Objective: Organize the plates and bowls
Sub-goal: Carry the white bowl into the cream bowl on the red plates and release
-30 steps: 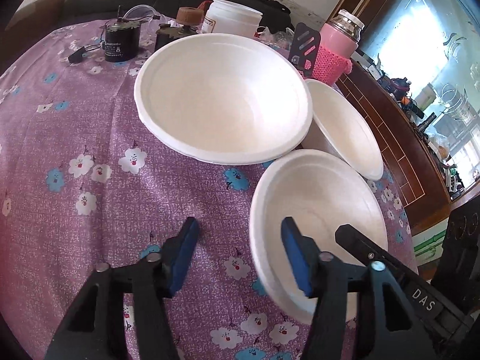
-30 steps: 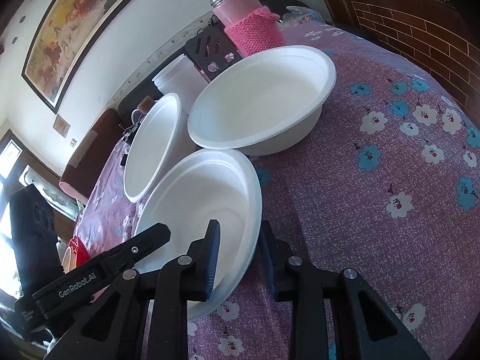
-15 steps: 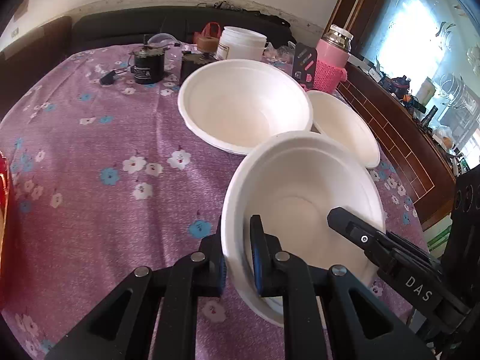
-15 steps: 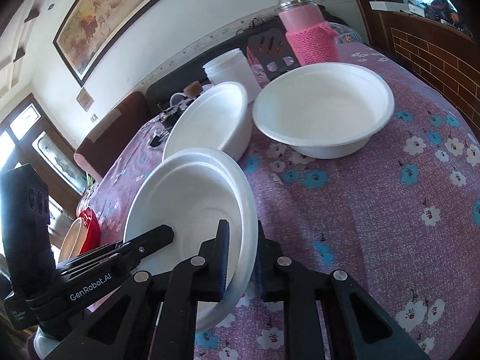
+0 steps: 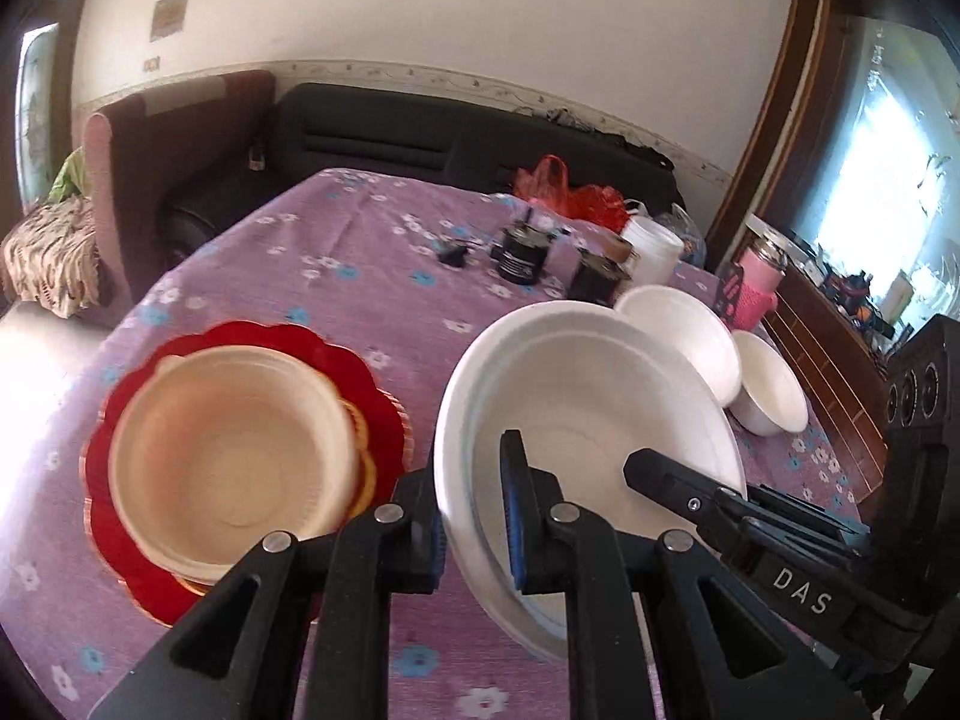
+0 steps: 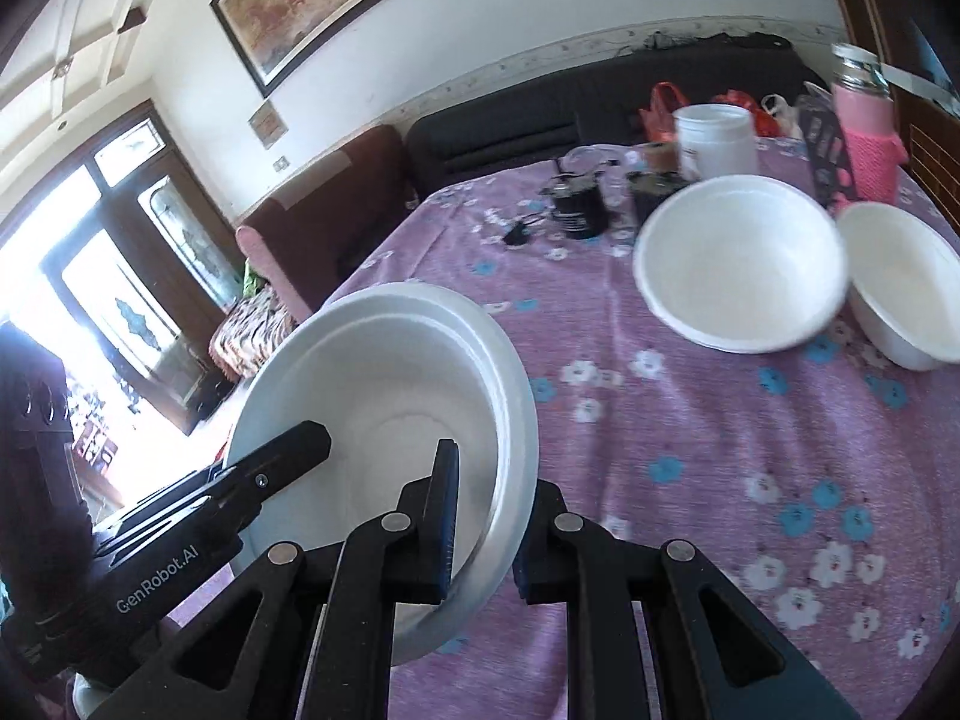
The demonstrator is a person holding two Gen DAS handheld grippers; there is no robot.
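Pinched tight on the left rim of a white bowl [image 5: 588, 420]: the left gripper [image 5: 474, 516], one blue pad inside the bowl and one outside. Clamped on the other rim of the same bowl: the right gripper [image 6: 486, 528], again one finger in and one out. Bowl tilted, hanging between the two grippers over the purple flowered cloth [image 5: 360, 276].

Just left of the held bowl, in the left view only: a cream bowl [image 5: 234, 450] sitting in a red plate [image 5: 336, 354] with a wavy edge. More cream rims peeking out under that bowl, so maybe a stack; hard to tell how many.

Farther back on the cloth, well apart from both grippers: a big white bowl [image 6: 744, 258] and a smaller white bowl [image 6: 900, 276], side by side and touching. Much clearer in the right view. Behind them a white tub [image 6: 714, 132] and a pink bottle [image 6: 864, 126] in a knitted sleeve.

Red plate and cream bowl hidden in the right view, behind the held bowl.
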